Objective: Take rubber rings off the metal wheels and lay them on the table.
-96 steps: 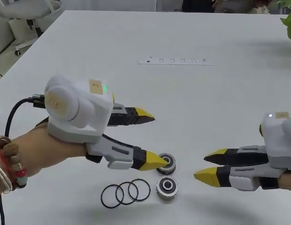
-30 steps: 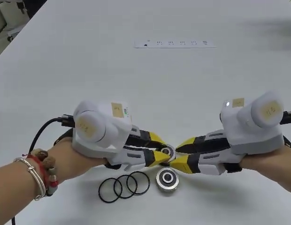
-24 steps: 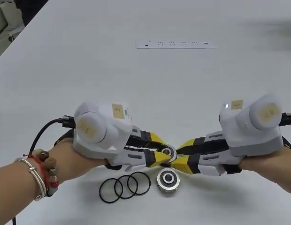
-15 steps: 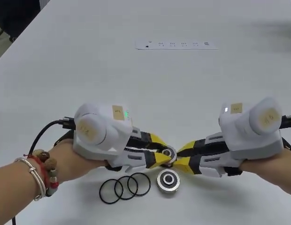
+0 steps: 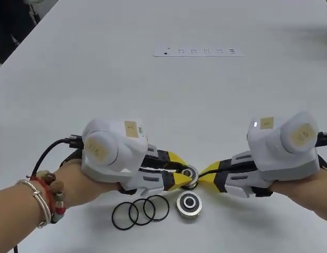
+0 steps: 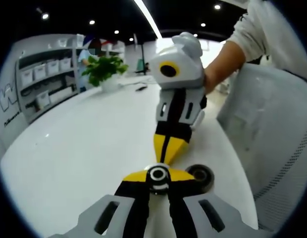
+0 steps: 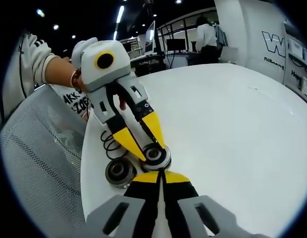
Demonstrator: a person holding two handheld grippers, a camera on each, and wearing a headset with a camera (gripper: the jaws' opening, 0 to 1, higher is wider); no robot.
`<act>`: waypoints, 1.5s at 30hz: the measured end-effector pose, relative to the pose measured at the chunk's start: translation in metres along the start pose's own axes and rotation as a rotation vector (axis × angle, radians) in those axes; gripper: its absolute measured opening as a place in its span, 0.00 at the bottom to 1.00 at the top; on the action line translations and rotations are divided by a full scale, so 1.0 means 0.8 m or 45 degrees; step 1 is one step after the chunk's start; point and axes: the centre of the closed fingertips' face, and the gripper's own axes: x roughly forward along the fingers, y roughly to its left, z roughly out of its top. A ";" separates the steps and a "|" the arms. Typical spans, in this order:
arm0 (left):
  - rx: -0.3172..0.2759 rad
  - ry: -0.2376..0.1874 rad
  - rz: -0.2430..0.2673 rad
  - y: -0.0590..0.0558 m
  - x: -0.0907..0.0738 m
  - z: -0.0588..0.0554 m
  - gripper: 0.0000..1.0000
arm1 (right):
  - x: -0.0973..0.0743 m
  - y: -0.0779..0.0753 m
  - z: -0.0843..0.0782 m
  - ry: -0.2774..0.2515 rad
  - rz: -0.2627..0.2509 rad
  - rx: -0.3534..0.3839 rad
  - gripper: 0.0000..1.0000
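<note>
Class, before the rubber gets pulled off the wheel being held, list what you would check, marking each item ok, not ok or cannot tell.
1. The left tongs clamp the held wheel between their tips: ok.
2. The right tongs are shut, tips against that wheel's rim: ok.
3. Right side truly pinching, not just touching: cannot tell.
4. The second wheel lies flat on the table: ok.
5. The three loose rings lie overlapping beside it: ok.
</note>
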 end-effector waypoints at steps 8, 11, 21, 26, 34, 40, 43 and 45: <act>0.010 -0.002 -0.005 0.000 0.000 0.001 0.14 | -0.005 -0.004 0.001 -0.027 0.006 0.143 0.00; 0.015 -0.001 -0.003 0.000 0.000 0.001 0.14 | -0.008 -0.005 0.005 -0.053 0.011 0.217 0.00; 0.011 -0.009 0.004 0.000 0.001 0.001 0.14 | -0.014 -0.008 0.006 -0.107 0.020 0.387 0.00; 0.015 -0.009 0.006 0.000 0.001 0.001 0.14 | -0.014 -0.005 0.005 -0.106 0.021 0.396 0.00; 0.025 -0.011 0.017 -0.001 0.002 0.002 0.14 | -0.016 0.000 0.014 -0.140 0.047 0.486 0.00; 0.026 -0.012 0.016 0.000 0.002 0.001 0.14 | -0.014 0.004 0.018 -0.123 0.050 0.483 0.00; 0.026 -0.012 0.016 0.000 0.002 0.001 0.14 | -0.014 0.005 0.019 -0.119 0.053 0.478 0.00; 0.027 -0.012 0.017 0.000 0.002 0.001 0.14 | -0.014 0.005 0.019 -0.119 0.053 0.475 0.00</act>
